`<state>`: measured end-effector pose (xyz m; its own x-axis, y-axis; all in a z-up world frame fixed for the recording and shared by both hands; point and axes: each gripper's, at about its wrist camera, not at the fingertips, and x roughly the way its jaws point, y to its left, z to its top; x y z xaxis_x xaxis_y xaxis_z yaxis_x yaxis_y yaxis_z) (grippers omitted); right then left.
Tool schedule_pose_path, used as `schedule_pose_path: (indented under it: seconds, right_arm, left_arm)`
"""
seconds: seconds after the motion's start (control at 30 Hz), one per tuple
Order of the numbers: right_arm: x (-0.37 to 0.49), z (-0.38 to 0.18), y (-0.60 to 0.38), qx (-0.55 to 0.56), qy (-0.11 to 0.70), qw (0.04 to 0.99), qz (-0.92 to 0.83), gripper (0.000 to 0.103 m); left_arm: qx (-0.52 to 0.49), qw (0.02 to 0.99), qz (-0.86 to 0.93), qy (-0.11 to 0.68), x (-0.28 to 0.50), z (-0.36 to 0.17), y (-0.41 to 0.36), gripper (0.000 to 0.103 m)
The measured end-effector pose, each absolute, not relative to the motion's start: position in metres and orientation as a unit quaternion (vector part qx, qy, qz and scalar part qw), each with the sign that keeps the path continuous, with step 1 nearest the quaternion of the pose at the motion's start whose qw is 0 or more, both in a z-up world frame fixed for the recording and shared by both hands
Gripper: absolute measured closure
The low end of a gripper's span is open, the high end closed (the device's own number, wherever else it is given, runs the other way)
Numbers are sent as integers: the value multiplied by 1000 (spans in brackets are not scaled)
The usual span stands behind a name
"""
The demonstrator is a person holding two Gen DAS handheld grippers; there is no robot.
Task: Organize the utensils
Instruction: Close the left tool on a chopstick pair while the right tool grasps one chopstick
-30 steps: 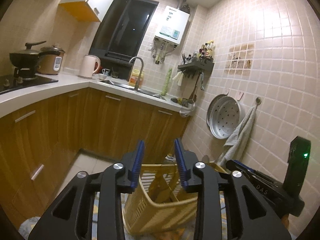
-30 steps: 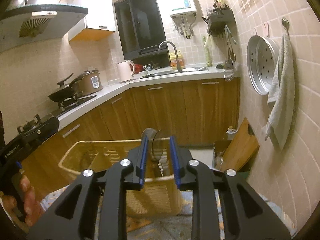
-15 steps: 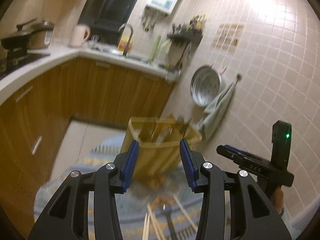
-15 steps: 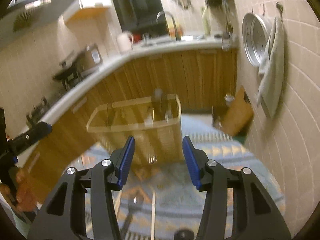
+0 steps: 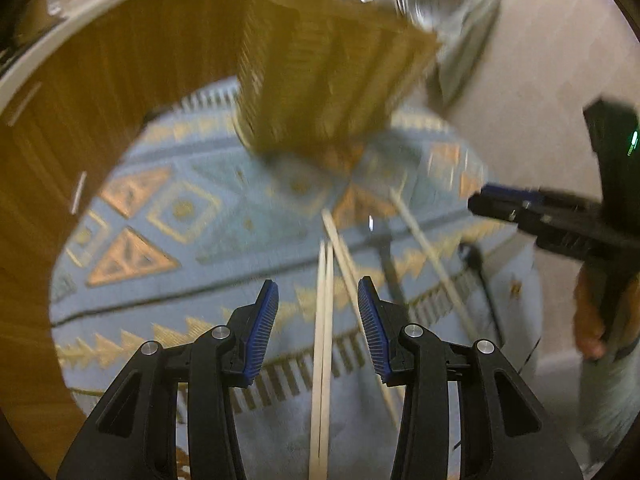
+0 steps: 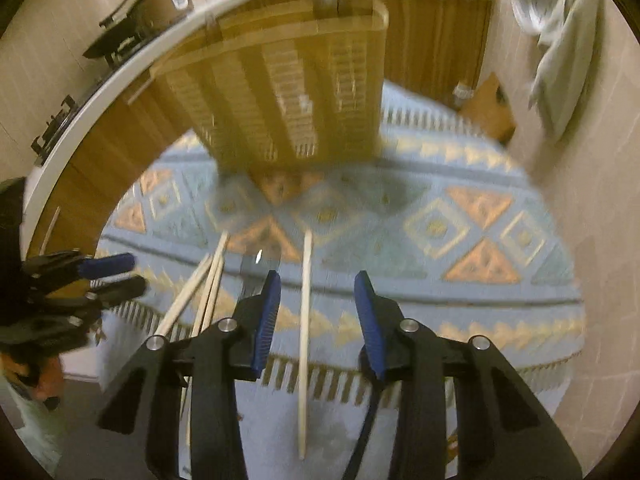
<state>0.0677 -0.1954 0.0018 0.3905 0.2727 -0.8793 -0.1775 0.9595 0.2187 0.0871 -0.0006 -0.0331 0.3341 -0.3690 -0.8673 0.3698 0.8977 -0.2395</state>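
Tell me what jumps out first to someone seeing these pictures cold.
The tall yellow slatted basket stands at the far edge of a blue patterned rug, in front of the wooden cabinets. Pale wooden chopsticks lie scattered on the rug, and each open gripper hangs over them: the left gripper above a pair lying side by side, the right gripper above a single chopstick.

Both wrist views look steeply down, close over the patterned cloth, sharing chopsticks and basket.
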Motion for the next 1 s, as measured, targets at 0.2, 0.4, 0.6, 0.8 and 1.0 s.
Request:
schedule_pose_path:
  seconds: [0.2,0.4,0.6,0.8,1.0]
  right_arm:
    - [66,-27,-193,44,579,803,138,69]
    - [71,-45,-182,37,612,775,155,72]
    - [77,-56,-165,8,637,755,158,80]
    - [79,-60,-143,-49,641,753,137,86]
    - [79,-62,-124,-88,636,755,135,98]
  left_arm:
    - [66,799,-217,557,81,-62,-15,67]
    - [142,791,-210,557,73,-67,-29,66]
    - [186,787,-200,553,71,-61,-38,74]
    - [210,784,-194,550,70,-60,-56,93]
    - [156,803,-176,547,79,-60,-51,93]
